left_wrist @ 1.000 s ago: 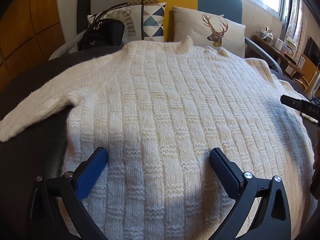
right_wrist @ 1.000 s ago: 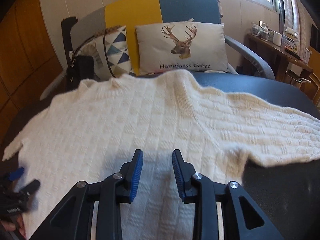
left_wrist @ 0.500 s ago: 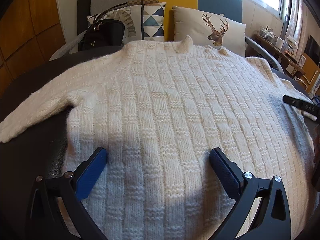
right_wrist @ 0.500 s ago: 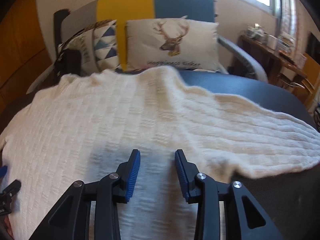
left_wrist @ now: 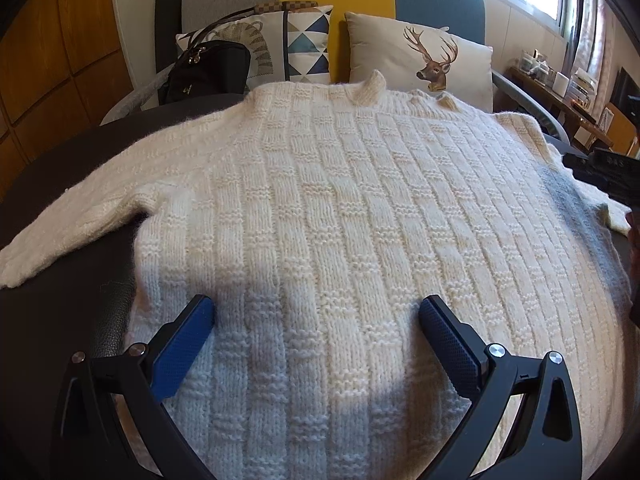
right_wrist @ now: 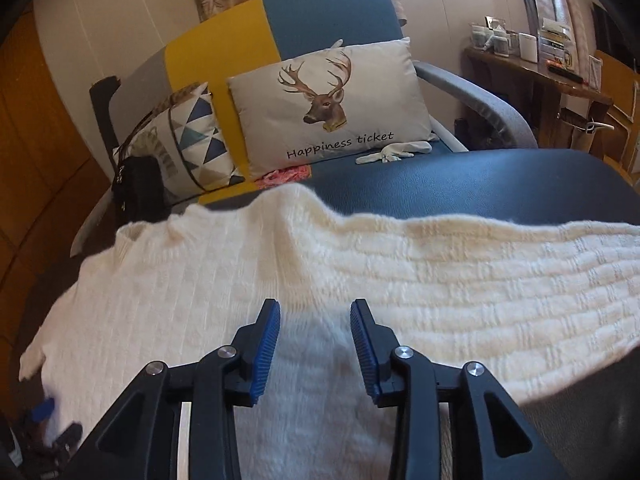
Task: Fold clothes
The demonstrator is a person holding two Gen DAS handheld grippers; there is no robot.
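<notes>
A cream knitted sweater (left_wrist: 340, 220) lies spread flat on a dark table (left_wrist: 60, 320), collar toward the sofa. My left gripper (left_wrist: 316, 304) hovers over its lower body, jaws wide open and holding nothing. One sleeve (left_wrist: 60, 232) stretches out to the left. In the right wrist view my right gripper (right_wrist: 316, 304) stands partly open over the sweater (right_wrist: 180, 280), where the body meets the other sleeve (right_wrist: 520, 272). Nothing is between its pads. The right gripper's tip (left_wrist: 608, 168) shows at the right edge of the left wrist view. The left gripper (right_wrist: 56, 420) shows at bottom left of the right wrist view.
Behind the table stands a sofa (right_wrist: 320, 12) with a deer pillow (right_wrist: 332, 100), a triangle-patterned pillow (left_wrist: 304, 40) and a black handbag (left_wrist: 208, 68). A white glove (right_wrist: 392, 152) lies on the sofa seat. A wooden side table (right_wrist: 540, 68) with jars stands at the right.
My right gripper has moved to the right along the sweater toward the sleeve, rolled a little, and its jaws stand slightly wider. The left gripper has not moved.
</notes>
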